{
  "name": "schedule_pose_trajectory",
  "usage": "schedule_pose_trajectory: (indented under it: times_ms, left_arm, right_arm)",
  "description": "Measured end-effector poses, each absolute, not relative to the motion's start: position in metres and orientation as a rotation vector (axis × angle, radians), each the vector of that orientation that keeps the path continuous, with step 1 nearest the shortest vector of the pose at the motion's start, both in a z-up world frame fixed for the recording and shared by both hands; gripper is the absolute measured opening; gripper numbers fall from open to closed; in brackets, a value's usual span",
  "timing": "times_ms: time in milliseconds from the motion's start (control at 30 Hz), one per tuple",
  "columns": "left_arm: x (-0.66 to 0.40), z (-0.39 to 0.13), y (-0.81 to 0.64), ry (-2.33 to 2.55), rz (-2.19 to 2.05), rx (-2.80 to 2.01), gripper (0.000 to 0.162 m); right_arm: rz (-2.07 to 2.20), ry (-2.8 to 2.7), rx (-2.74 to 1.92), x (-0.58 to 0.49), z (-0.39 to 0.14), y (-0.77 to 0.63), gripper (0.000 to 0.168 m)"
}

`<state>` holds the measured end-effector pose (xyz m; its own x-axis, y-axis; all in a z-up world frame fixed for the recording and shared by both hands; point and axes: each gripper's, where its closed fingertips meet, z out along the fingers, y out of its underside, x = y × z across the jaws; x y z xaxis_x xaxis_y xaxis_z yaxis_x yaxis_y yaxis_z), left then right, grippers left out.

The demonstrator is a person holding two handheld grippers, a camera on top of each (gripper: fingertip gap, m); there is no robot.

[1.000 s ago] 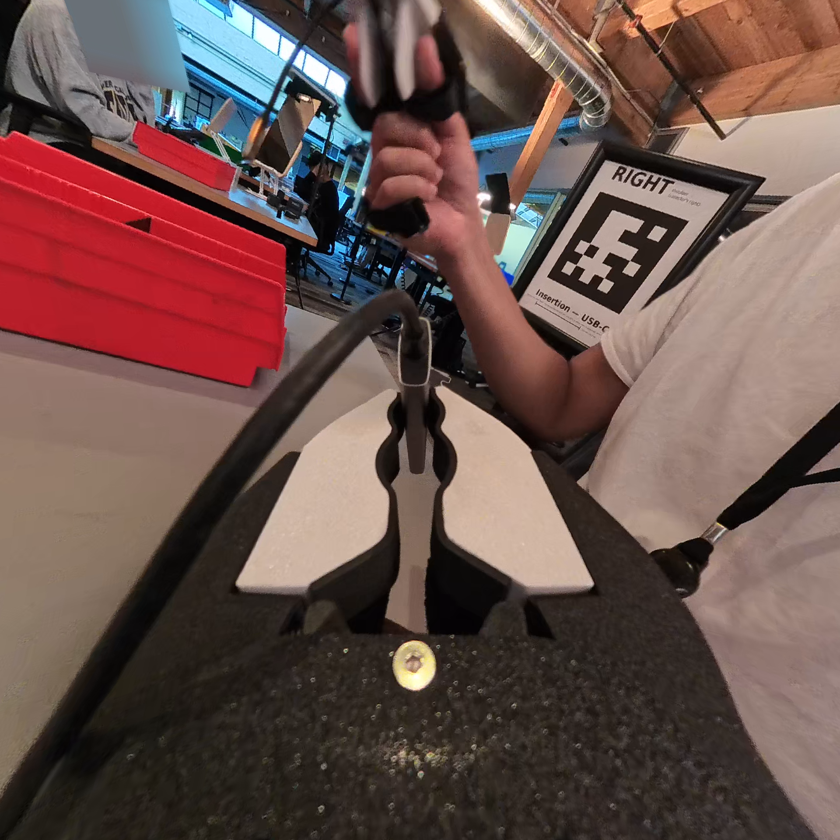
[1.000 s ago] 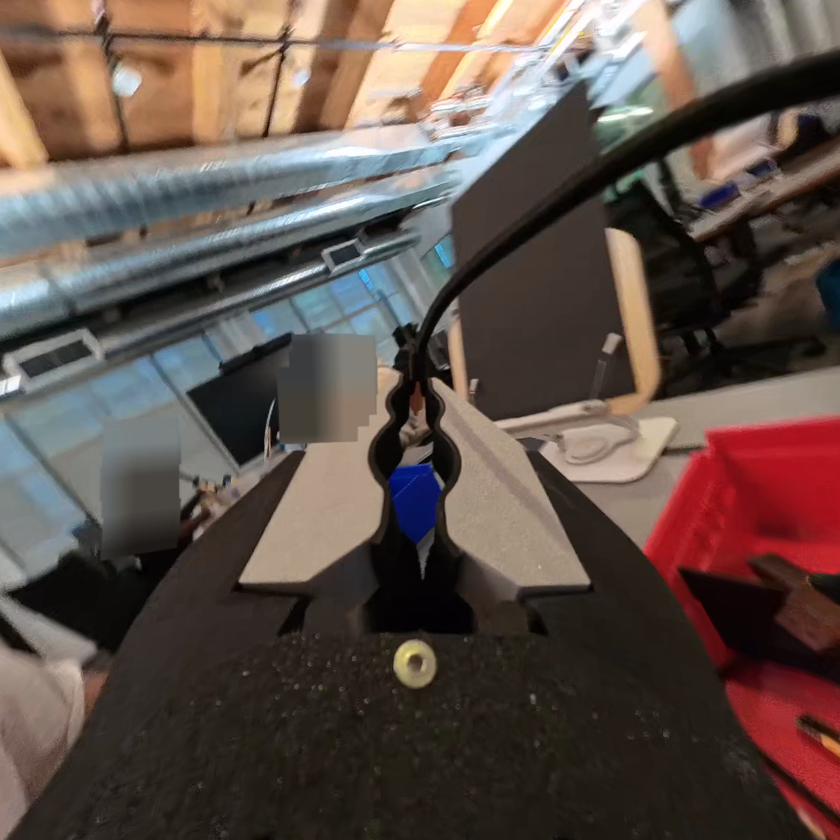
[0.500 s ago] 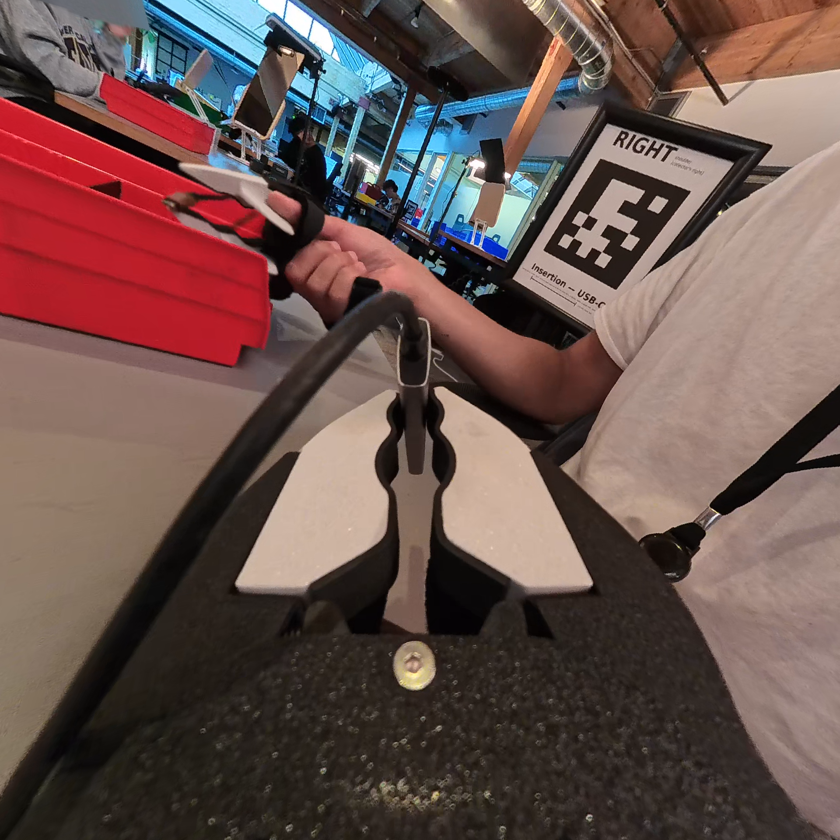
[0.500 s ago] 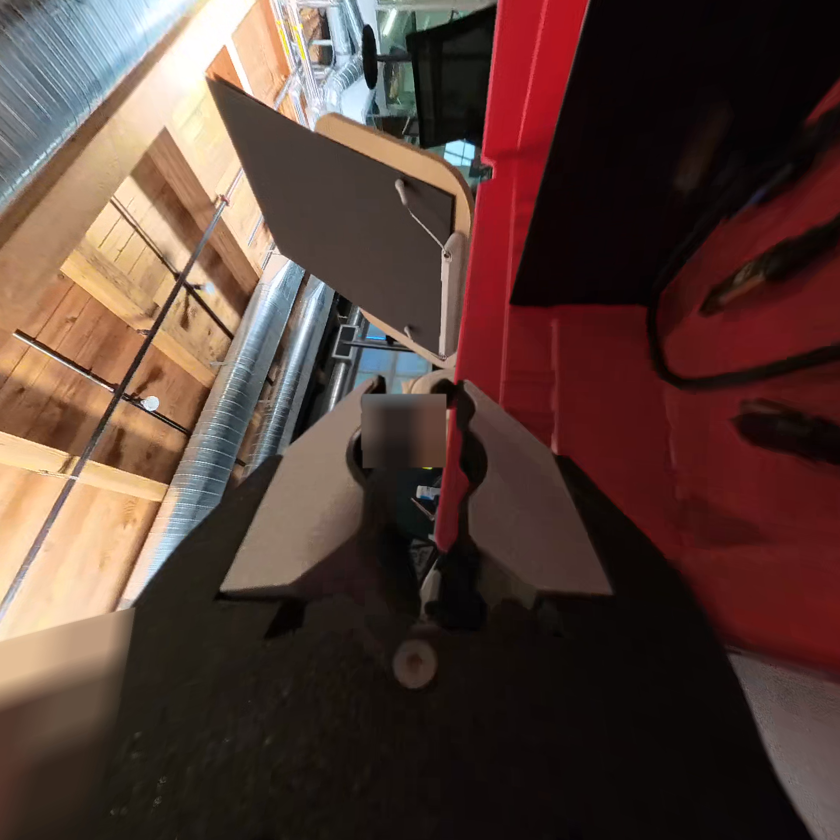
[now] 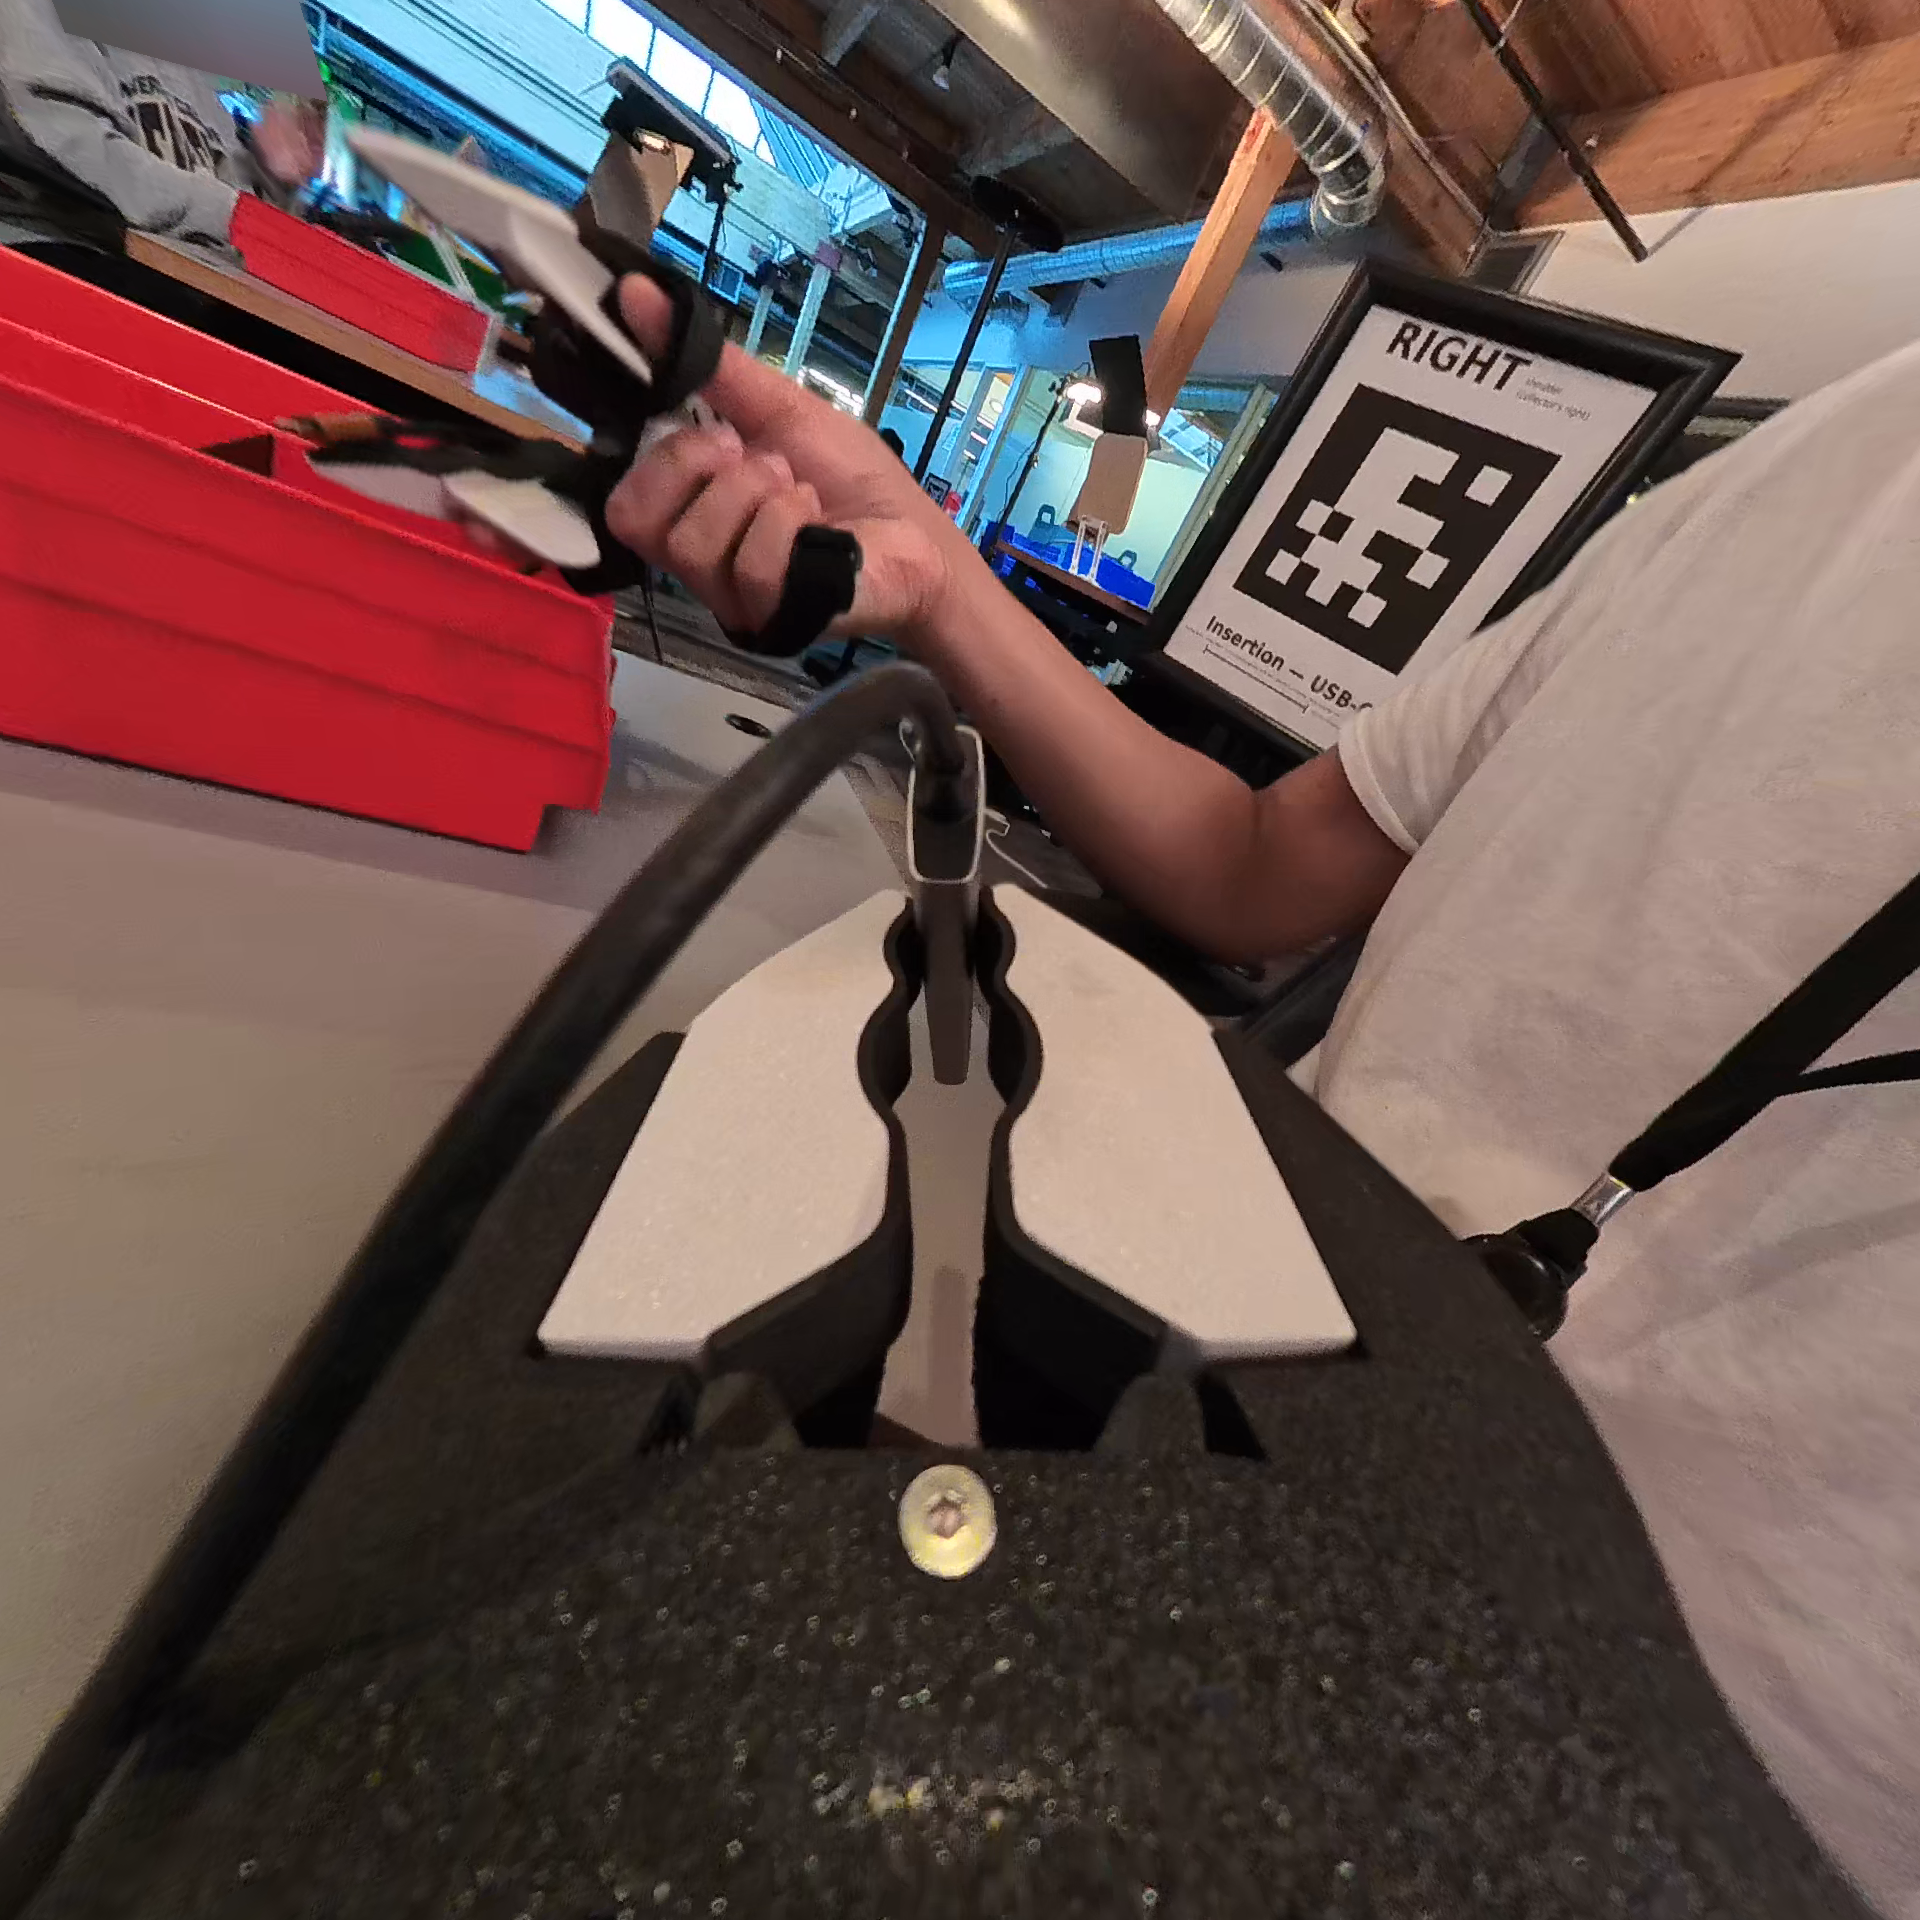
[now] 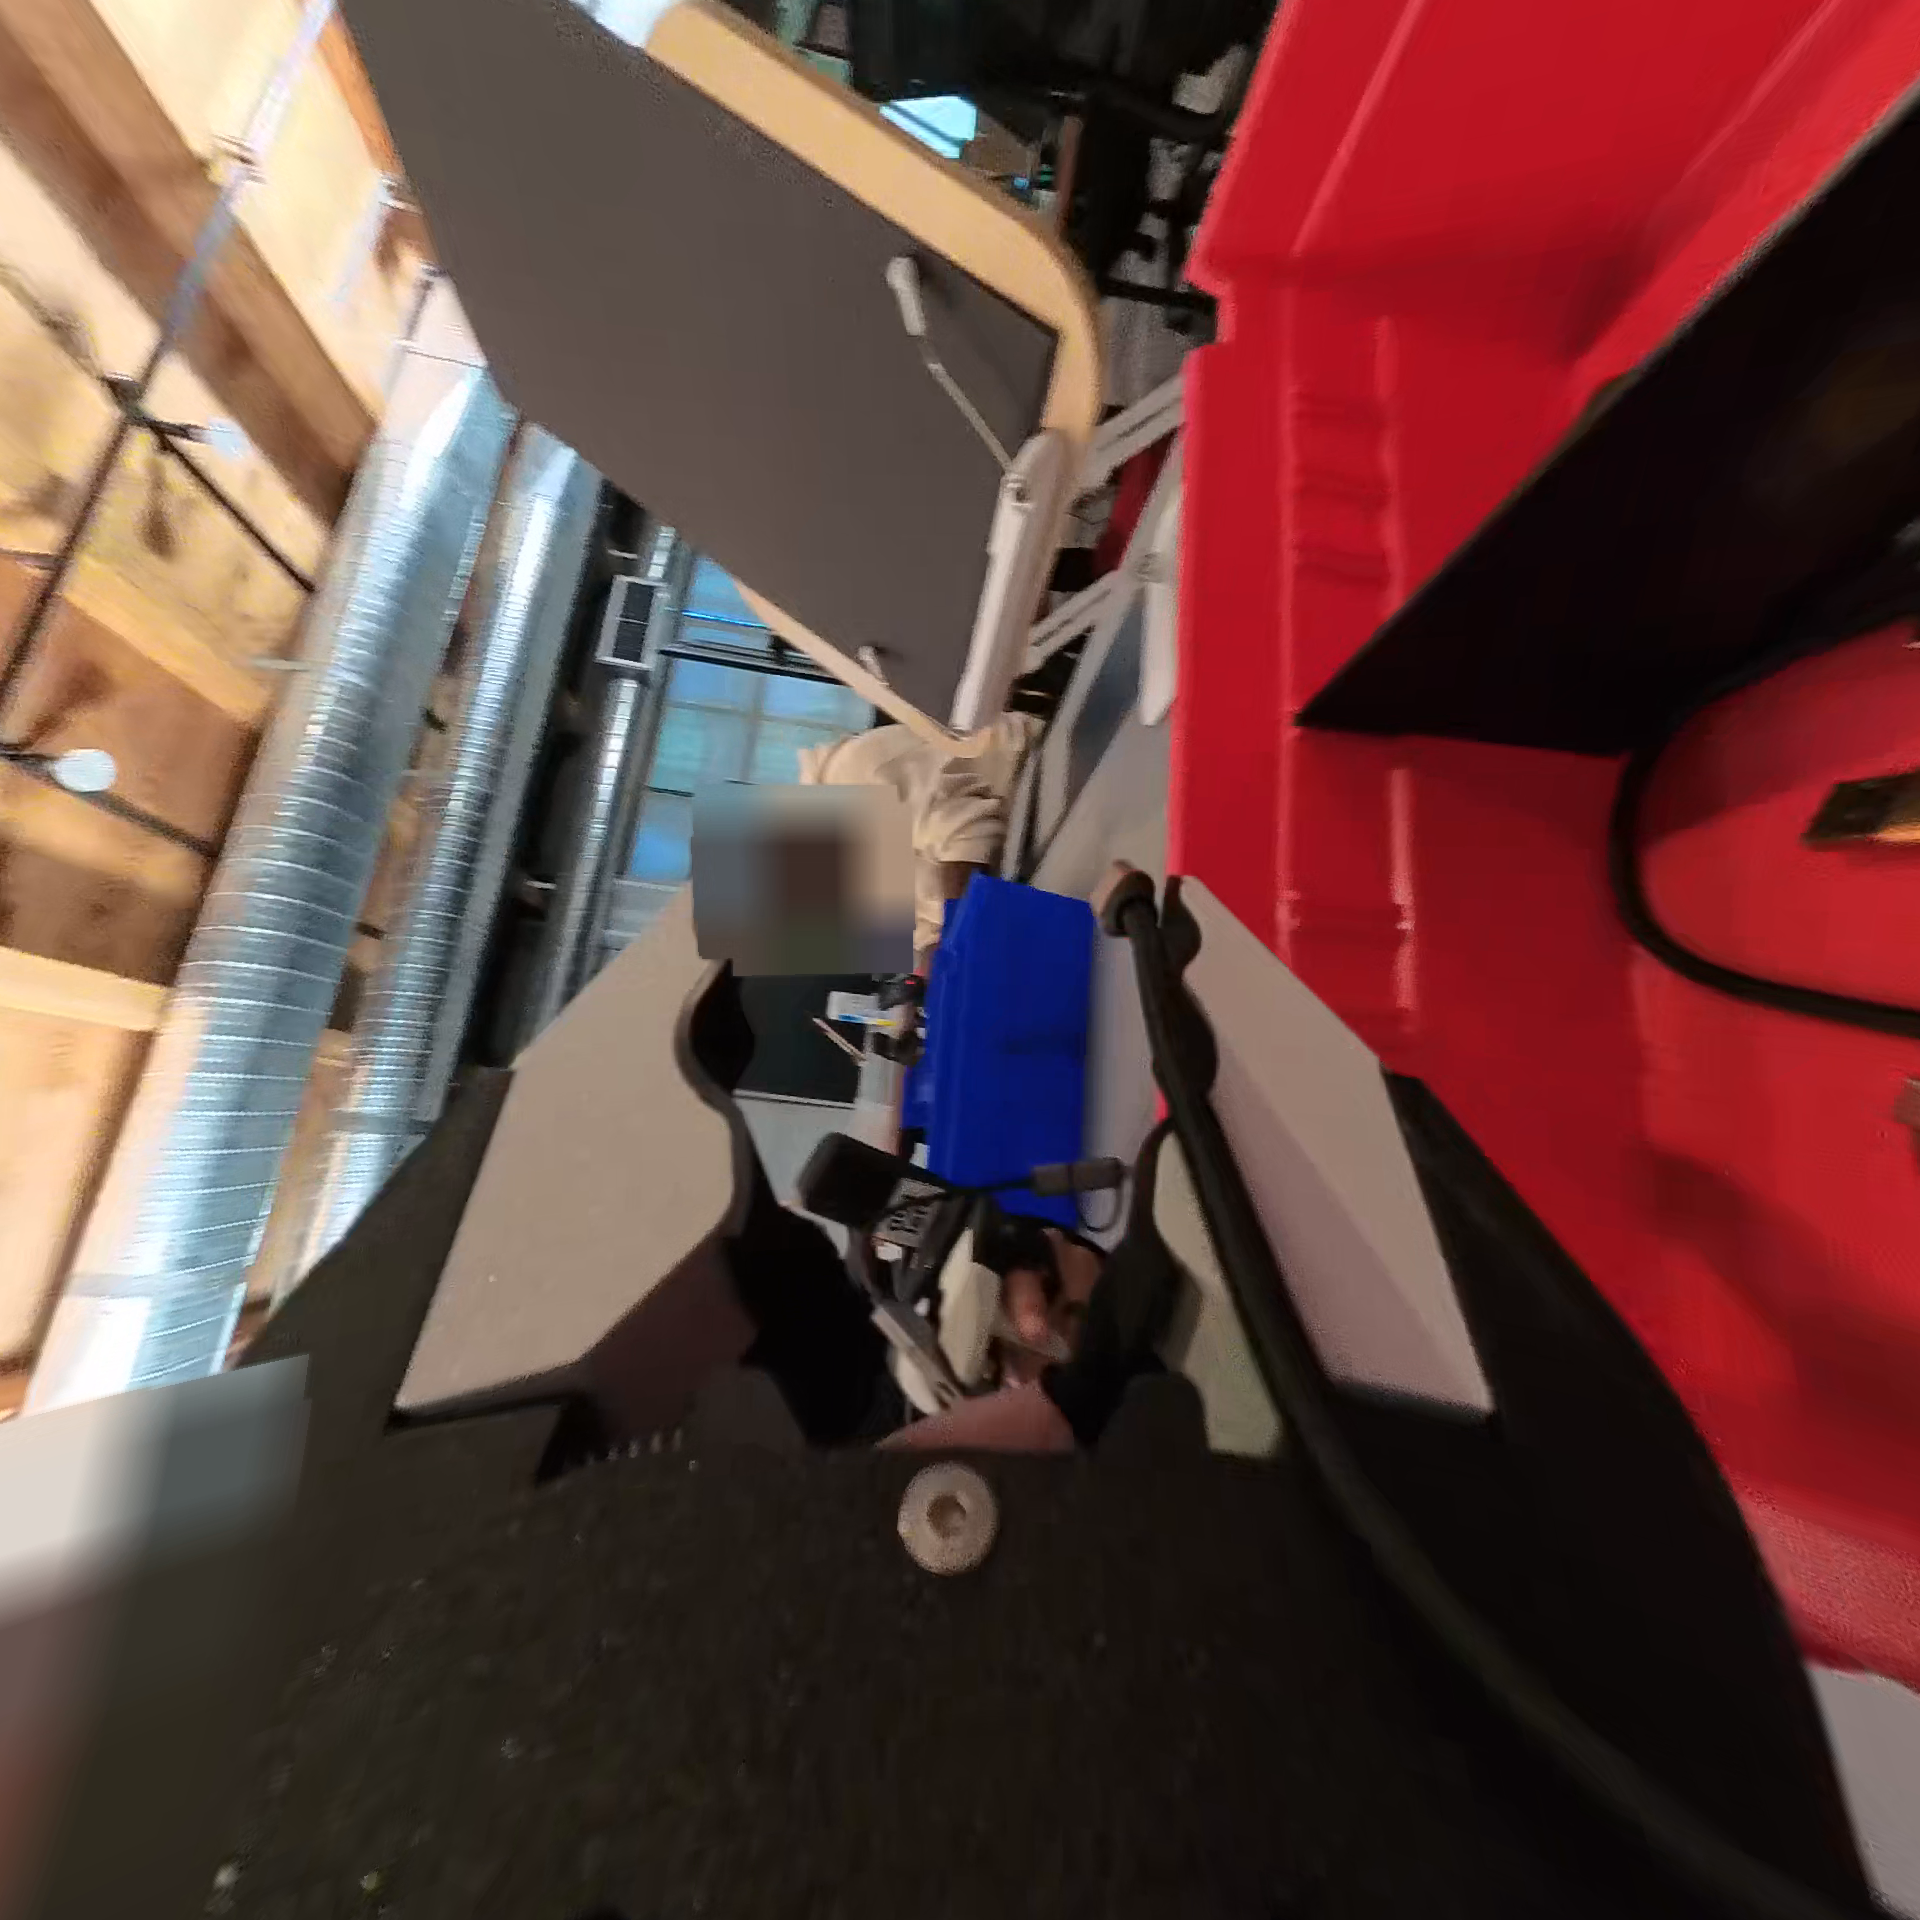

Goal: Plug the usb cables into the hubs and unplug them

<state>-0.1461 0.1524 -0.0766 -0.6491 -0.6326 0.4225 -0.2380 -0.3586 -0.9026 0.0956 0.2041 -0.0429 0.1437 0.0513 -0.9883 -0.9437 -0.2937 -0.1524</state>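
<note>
Exposed wooden beams and silver ventilation ducts run above a workshop where a pale grey surface [image 5: 208, 1039] carries stacked red plastic bins [image 5: 260, 623] at its far left and a black-framed sign with a black-and-white square marker [image 5: 1392, 520] at its far right. Nearest the left wrist camera, the left hand-held gripper [image 5: 943, 935] has its white fingers pressed together on the dark grey plug of a thick black cable [image 5: 582, 997]. The plug stands upright between the tips, and the cable arches over to the near left, apparently so the connector end stays steady and reachable. Farther off in the same view, the right hand-held gripper [image 5: 499, 395] is held up by a person's hand [image 5: 769, 509] just above the red bins, its white fingers spread wide apart. The right wrist view, rolled sideways and blurred, confirms this: the jaws stand well apart, and a thin black cable [image 6: 1174, 1039] lies loosely against the inner face of one finger without being pinched. Beyond that lie the red bin's interior [image 6: 1558, 935], with another dark cable inside, and a blue box [image 6: 1008, 1039] on a more distant table.
</note>
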Motion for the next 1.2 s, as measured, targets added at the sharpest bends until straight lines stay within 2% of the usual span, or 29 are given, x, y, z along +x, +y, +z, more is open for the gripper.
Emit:
schedule_pose_trajectory:
  times_ms: [133, 200, 267, 300, 367, 467, 600, 667, 800, 1000, 1033, 1100, 1200]
  left_arm:
    - [-0.146, -0.078, 0.152, 1.611, -2.065, -1.138, 0.009]
    - [-0.146, -0.076, 0.156, 1.584, -2.076, -1.147, 0.009]
    - [-0.146, -0.073, 0.161, 1.558, -2.083, -1.154, 0.009]
    - [-0.146, -0.072, 0.162, 1.547, -2.094, -1.154, 0.009]
    - [-0.146, -0.07, 0.162, 1.533, -2.114, -1.153, 0.009]
    - [-0.147, -0.07, 0.158, 1.551, -2.111, -1.146, 0.009]
    - [-0.148, -0.068, 0.155, 1.572, -2.076, -1.127, 0.009]
    - [-0.147, -0.066, 0.159, 1.546, -2.064, -1.127, 0.009]
    - [-0.147, -0.061, 0.168, 1.486, -2.055, -1.131, 0.009]
    - [-0.151, -0.057, 0.17, 1.506, -2.051, -1.096, 0.009]
    - [-0.151, -0.057, 0.17, 1.514, -2.046, -1.095, 0.009]
    - [-0.152, -0.058, 0.169, 1.531, -2.041, -1.093, 0.009]
    - [-0.145, -0.059, 0.18, 1.455, -1.969, -1.146, 0.014]
  right_arm:
    - [1.357, 0.894, -1.441, 0.061, -0.044, 0.187, 0.078]
    - [1.377, 0.818, -1.47, 0.033, -0.047, 0.167, 0.069]
    - [1.135, 0.718, -1.641, 0.043, -0.062, 0.153, 0.062]
    - [0.965, 0.702, -1.771, 0.06, -0.073, 0.149, 0.073]
    - [0.682, 0.529, -2.008, 0.086, -0.079, 0.144, 0.065]
    - [0.344, 0.368, -2.33, 0.128, -0.091, 0.137, 0.06]
    - [-0.088, 0.189, -2.604, 0.151, -0.092, 0.119, 0.063]
    - [-0.03, 0.123, -2.498, 0.121, -0.076, 0.131, 0.059]
    - [0.418, -0.265, -2.132, -0.02, -0.046, 0.157, 0.054]
    - [0.795, -0.58, -2.075, -0.149, -0.087, 0.165, 0.055]
    - [0.819, -0.61, -2.055, -0.16, -0.088, 0.168, 0.047]
    - [0.814, -0.633, -2.057, -0.168, -0.091, 0.174, 0.007]
    - [0.678, -0.588, -2.052, -0.149, -0.087, 0.186, 0.007]
